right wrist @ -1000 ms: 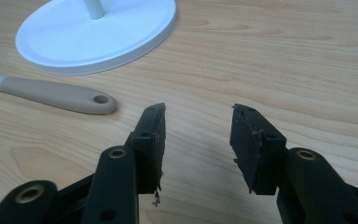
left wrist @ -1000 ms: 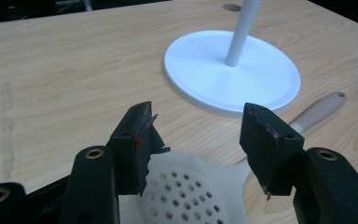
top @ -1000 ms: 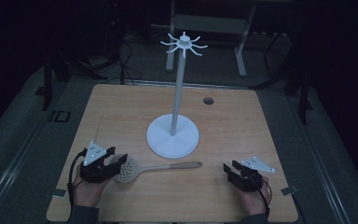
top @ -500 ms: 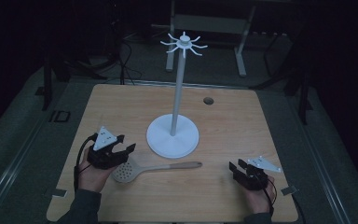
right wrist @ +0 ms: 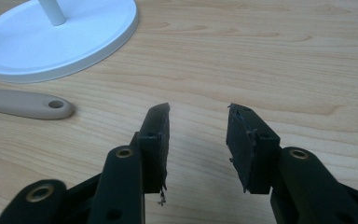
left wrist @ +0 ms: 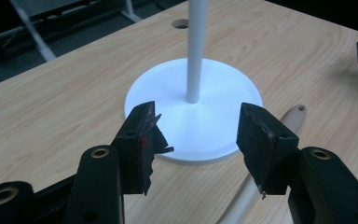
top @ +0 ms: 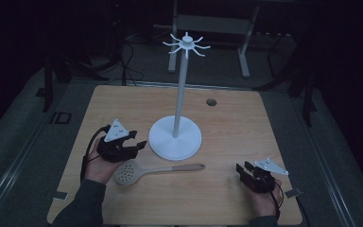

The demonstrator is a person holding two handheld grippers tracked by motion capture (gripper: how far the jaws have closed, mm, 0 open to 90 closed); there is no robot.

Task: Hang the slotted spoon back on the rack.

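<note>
**Hovering Beside the Stand, Spoon Not Yet Picked Up**

Hovering just left of the white round-based stand with a tall pole and hooked crown (top: 175, 137), the left gripper (top: 139, 144) was spread, its jaws having just been closing a little with nothing between them. In the left gripper view that stand's base (left wrist: 200, 116) lay straight ahead of the parted jaws. The beige slotted plastic spoon (top: 156, 169) lay flat on the pale wooden table (top: 236, 123), just in front of the stand's base, its perforated bowl toward the left hand and its handle end (right wrist: 25, 103) pointing right. The right gripper (top: 242, 171), well to the right of the stand, was also spread and empty, its jaws likewise having just been closing somewhat.

By my reading, the work was at the approach stage: hanging the spoon on the stand's hooks probably came later. The next move would call for lowering one gripper over the handle and pinching it firmly.
</note>
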